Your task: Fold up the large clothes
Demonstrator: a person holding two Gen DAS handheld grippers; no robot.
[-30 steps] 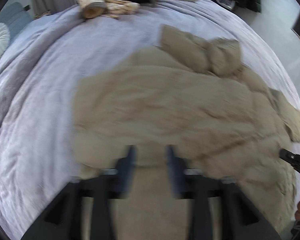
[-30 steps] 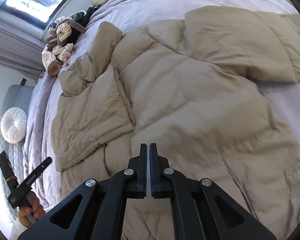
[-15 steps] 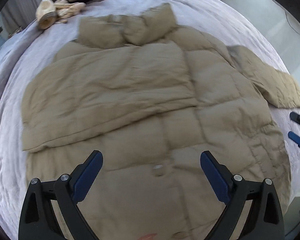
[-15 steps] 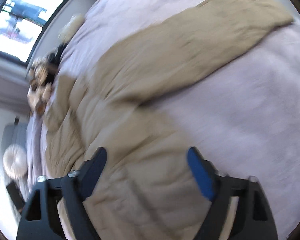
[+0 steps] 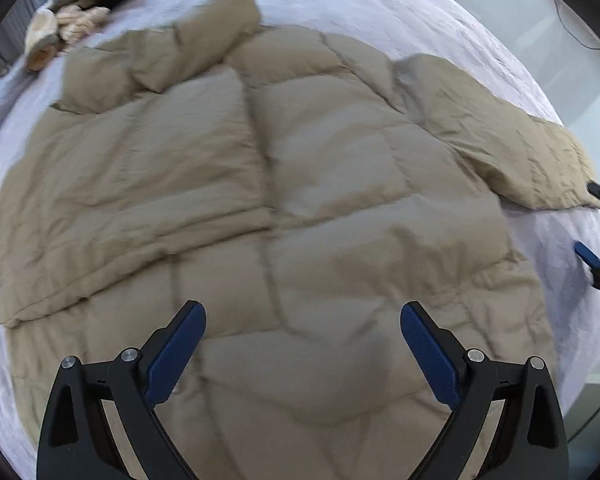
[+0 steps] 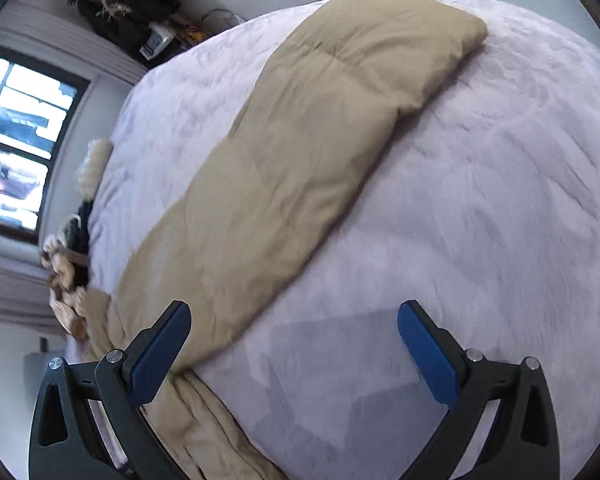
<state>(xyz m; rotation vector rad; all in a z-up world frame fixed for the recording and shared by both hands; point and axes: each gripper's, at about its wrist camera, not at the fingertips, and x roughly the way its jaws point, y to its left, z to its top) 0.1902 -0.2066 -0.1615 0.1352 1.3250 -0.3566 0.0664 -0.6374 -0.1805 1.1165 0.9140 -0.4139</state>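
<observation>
Left gripper point(image 5: 302, 334) hangs over the hem end of the tan puffer jacket point(image 5: 260, 200), jaws spread wide, nothing between them but the quilted fabric below, no contact visible. Right gripper point(image 6: 292, 338) sits at the jacket's right edge, jaws opening and nearly full wide; only bare bed cover point(image 6: 480, 220) between them, the near pad just beside the fabric edge.

Jacket lies flat across the bed, front up. One side looks already turned in over the body, judging by the layered panel point(image 5: 132, 184). The right sleeve point(image 6: 320, 128) lies stretched out, well apart from the body, cuff toward the far corner.

Step in hand, my read: between grabs, lining up for the right sleeve fold.

Next move calls for: right jaws down onto the sleeve near the cuff, pinch, carry it across the chest. Puffy fill will spring back, so press it flat.

Far end: collar point(image 5: 204, 44), then a pile of clothes point(image 5: 76, 20) by the bed's head.
</observation>
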